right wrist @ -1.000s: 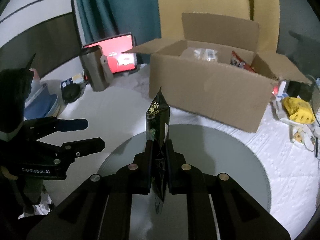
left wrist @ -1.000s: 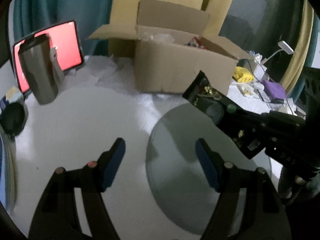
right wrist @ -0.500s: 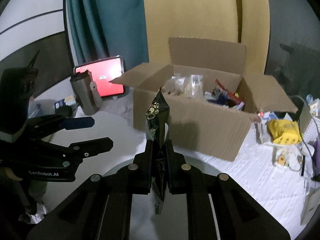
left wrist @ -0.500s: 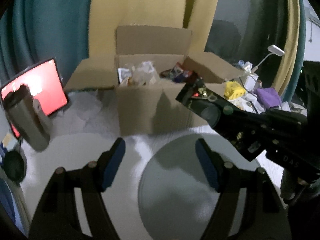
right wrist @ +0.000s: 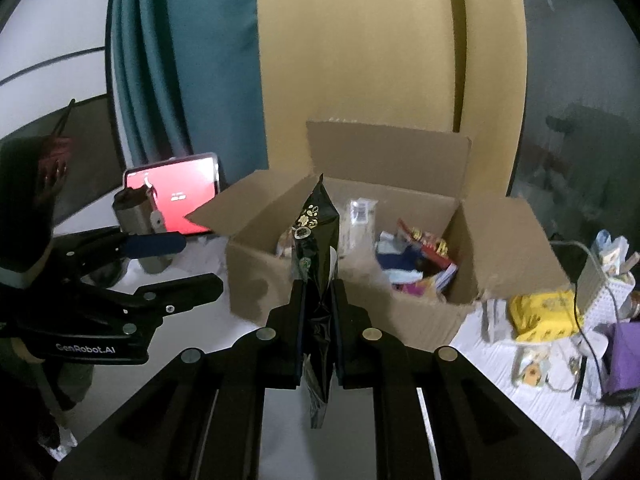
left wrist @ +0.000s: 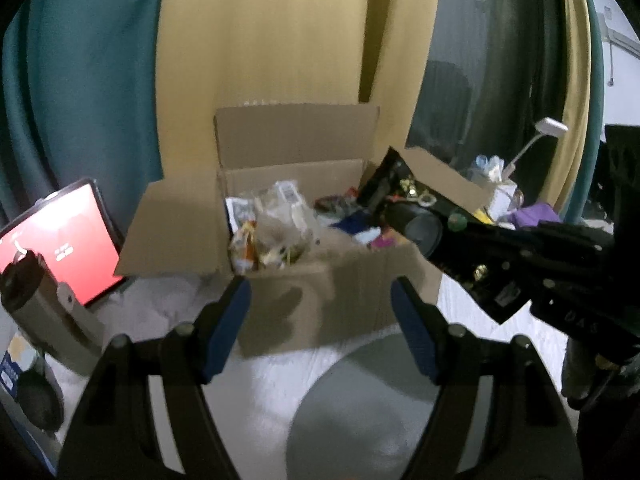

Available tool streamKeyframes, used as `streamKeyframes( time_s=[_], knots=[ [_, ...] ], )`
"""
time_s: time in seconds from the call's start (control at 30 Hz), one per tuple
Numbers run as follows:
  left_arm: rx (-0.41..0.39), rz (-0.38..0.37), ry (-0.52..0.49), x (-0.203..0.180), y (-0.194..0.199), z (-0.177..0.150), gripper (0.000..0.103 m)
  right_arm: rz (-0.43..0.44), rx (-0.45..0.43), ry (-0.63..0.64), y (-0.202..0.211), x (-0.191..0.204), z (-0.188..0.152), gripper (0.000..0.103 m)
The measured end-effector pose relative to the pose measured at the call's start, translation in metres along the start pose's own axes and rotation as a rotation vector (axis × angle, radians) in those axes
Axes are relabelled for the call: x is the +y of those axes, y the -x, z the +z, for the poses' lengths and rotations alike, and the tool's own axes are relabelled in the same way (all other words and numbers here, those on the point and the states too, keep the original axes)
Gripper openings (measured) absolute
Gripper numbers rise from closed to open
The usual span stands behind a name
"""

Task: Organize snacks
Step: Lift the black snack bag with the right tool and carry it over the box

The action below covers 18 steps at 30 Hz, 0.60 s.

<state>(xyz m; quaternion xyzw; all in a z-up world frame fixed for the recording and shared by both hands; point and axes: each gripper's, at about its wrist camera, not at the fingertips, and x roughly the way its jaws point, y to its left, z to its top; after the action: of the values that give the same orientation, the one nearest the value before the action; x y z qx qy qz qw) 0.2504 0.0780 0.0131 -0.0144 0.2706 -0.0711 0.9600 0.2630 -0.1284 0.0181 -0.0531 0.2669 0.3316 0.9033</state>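
Note:
An open cardboard box stands on the white table, holding several snack packets. My right gripper is shut on a black snack bag with gold print, held upright just in front of the box's near wall. In the left wrist view the same bag reaches over the box's right side. My left gripper is open and empty, raised in front of the box; it also shows in the right wrist view.
A red-screened tablet and a steel tumbler stand left of the box. A grey round mat lies below the grippers. Yellow packet, cables and purple cloth clutter the right side.
Both grippers have risen and moved toward the box, so its inside shows. The black bag stays clamped in the right gripper. The left gripper stays open.

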Motion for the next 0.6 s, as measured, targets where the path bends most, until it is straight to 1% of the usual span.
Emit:
streamKeyframes(
  time_s=[0.33,0.5,0.6],
  knots=[
    [-0.040,-0.018,0.032,0.007,-0.023,0.031,0.074,-0.028,-0.029,0.012,-0.020,-0.022,0.030,0.013],
    [-0.071,-0.012,0.047,0.014,-0.036,0.047,0.074,-0.033,-0.032,0.015,-0.035,-0.032,0.043,0.013],
    [-0.066,0.004,0.050,0.022,-0.053,0.055,0.074,-0.032,-0.018,0.011,-0.049,-0.039,0.048,0.013]
  ],
)
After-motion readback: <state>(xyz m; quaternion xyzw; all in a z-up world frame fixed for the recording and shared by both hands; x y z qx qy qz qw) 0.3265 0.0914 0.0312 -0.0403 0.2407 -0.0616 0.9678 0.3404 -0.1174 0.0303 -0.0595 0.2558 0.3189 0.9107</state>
